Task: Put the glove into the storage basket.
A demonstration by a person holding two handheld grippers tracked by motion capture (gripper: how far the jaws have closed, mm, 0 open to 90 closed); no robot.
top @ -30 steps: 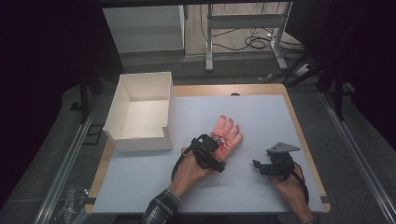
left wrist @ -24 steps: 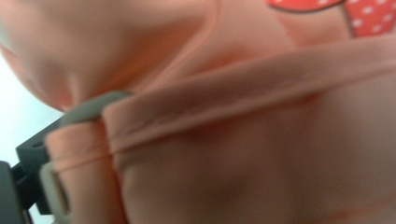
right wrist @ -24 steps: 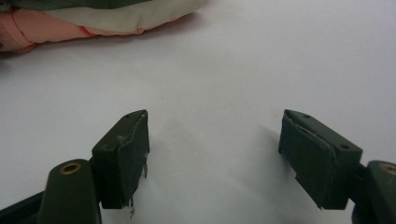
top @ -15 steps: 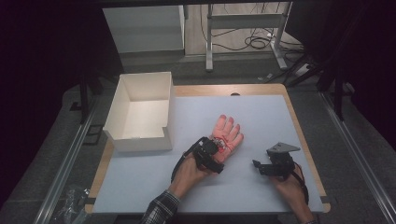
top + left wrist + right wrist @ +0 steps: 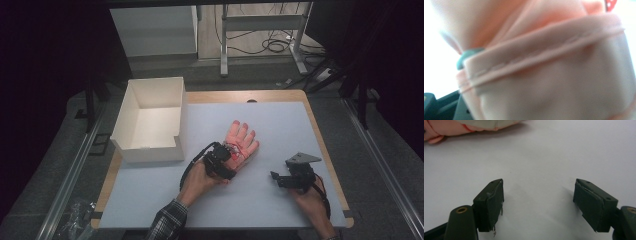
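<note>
A pink glove (image 5: 243, 138) lies flat on the pale mat, its fingers pointing away from me. My left gripper (image 5: 230, 154) sits at the glove's wrist end; its jaws have just been closing with the cuff between them. In the left gripper view the stitched pink cuff (image 5: 549, 62) is pressed close to the camera, with a teal fingertip (image 5: 467, 55) poking out beside it. My right gripper (image 5: 274, 177) rests low over the mat to the right of the glove, open, with nothing between its fingers (image 5: 491, 200). A bit of the glove (image 5: 454, 127) shows at the top left of the right gripper view.
An open white cardboard box (image 5: 150, 150) stands at the table's left, close to the left hand. The pale mat (image 5: 280, 120) covers the wooden table top. Behind the table are a white cabinet (image 5: 152, 30) and a metal frame with cables on the floor.
The left gripper has shifted slightly at the glove's wrist end. The glove and the right gripper keep their places.
</note>
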